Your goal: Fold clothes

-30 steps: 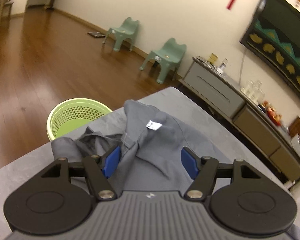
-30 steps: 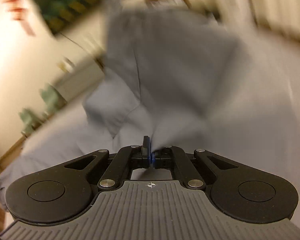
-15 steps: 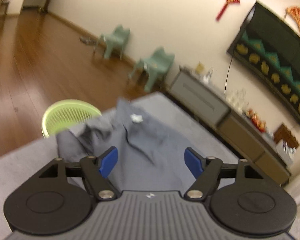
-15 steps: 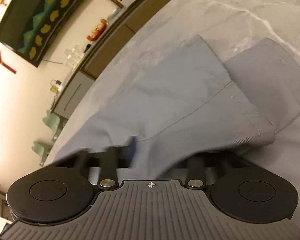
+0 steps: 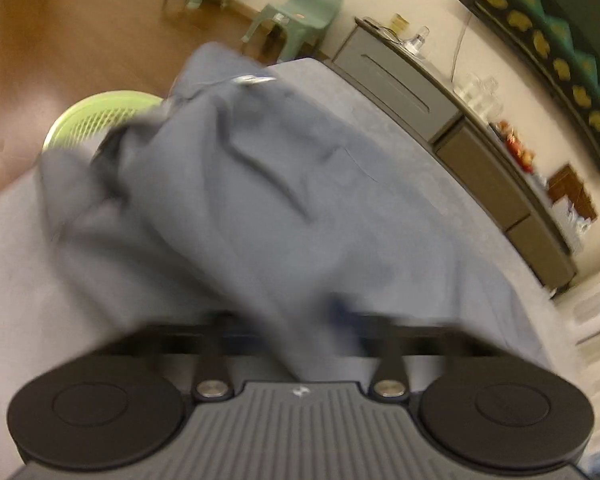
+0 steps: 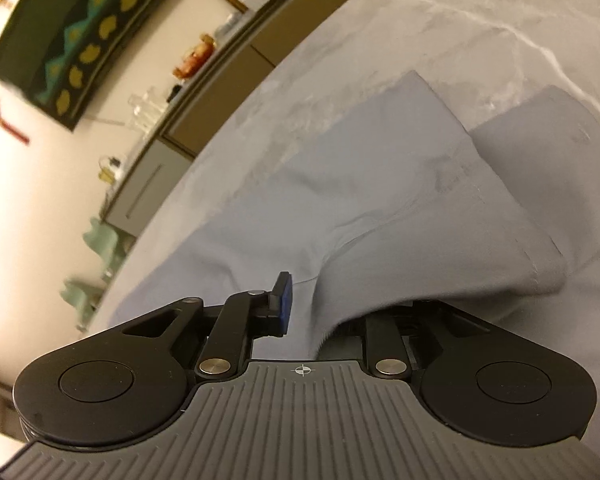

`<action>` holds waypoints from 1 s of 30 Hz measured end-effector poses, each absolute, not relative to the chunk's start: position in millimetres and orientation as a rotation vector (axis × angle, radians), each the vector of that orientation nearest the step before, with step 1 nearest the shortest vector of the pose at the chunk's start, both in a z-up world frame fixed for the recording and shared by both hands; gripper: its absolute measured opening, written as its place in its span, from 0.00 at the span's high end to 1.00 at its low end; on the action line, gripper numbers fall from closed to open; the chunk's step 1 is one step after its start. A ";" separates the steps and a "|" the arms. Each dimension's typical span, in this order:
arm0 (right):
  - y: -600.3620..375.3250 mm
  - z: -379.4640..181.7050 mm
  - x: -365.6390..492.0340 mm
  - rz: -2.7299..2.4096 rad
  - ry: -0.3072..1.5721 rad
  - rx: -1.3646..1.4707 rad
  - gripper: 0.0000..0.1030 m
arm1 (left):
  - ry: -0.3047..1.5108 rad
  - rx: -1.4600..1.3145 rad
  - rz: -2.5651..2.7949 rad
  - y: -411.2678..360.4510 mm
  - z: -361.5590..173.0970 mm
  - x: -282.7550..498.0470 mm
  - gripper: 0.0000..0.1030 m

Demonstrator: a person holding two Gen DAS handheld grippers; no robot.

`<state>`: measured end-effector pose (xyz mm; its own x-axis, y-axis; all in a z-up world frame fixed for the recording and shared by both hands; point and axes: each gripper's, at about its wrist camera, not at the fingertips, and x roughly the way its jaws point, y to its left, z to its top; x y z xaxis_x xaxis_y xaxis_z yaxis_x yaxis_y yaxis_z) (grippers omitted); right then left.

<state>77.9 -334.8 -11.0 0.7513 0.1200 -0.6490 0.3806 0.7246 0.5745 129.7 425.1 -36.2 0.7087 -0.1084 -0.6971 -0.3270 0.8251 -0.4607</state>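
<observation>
Grey-blue cloth is what both of your hands hold now: the shirt [image 5: 284, 184] lies spread on the grey tabletop [image 5: 28, 264], with its white neck label [image 5: 254, 79] at the far end, near the green laundry basket [image 5: 96, 118] on the floor.

The left gripper [image 5: 320, 320] has its jaws closed narrow, and a fold of the shirt covers them and seems pinched between, though the picture is blurred. The right gripper [image 6: 300, 312] also has its jaws narrow; one blue pad [image 6: 284, 304] shows, the other is hidden under the cloth, which it seems to pinch near the sleeves [image 6: 440, 200].

The danger, I think, is in the grip. If you caught only one layer, the shirt may open when you lift, and the fold will be crooked. If the two hands pull at different speed, the cloth may slip out or drag toward the table edge, above the basket.
</observation>
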 end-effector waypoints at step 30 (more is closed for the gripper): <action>-398.5 -4.2 -81.5 -0.412 0.611 0.745 1.00 | 0.904 -0.539 0.076 421.2 -69.1 115.4 0.96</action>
